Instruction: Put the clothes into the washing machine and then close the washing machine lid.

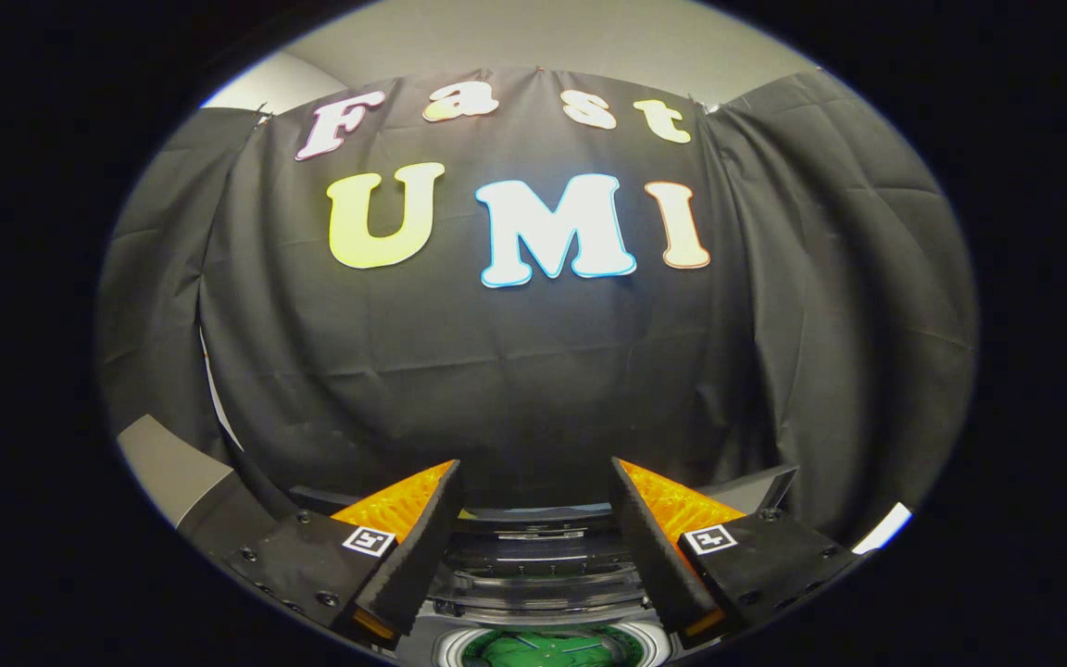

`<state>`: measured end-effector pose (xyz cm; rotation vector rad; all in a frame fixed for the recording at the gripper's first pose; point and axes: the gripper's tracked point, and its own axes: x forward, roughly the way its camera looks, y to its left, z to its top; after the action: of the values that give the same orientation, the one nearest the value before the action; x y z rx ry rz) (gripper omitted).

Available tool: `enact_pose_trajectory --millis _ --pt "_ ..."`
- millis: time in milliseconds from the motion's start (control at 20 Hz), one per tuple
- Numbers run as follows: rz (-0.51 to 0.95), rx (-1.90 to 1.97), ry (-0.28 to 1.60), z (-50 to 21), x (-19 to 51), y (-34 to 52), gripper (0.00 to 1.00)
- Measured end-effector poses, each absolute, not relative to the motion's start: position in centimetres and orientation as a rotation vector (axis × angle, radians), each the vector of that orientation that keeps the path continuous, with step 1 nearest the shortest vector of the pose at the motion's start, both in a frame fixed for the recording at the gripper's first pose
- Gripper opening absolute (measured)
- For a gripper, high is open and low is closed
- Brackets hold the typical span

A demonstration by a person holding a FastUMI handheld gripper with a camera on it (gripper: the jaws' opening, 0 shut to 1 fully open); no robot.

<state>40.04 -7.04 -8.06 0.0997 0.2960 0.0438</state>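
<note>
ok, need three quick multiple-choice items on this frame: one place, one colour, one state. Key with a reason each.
1. Where is the washing machine relative to the gripper?
A. Below and between the fingers
B. Hanging on the black cloth wall
C. Clamped in the fingers

2. What colour are the inner pads of the fingers?
A. Blue
B. Orange
C. White

3. What state is the gripper in?
A. Shut on a garment
B. Shut on the lid
C. Open, holding nothing

Key: 1 A, the machine's top and a green patch in its round opening sit low between the fingers. 2 B, both finger faces show ribbed orange. 3 C, a wide gap separates the fingers, with nothing between them.
</note>
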Motion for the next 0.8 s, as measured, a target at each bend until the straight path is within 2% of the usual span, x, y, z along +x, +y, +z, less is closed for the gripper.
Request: enact_pose_trajectory --millis 800 --pt "0.087 0.072 0.296 -8.3 34.1 -7.3 0.98"
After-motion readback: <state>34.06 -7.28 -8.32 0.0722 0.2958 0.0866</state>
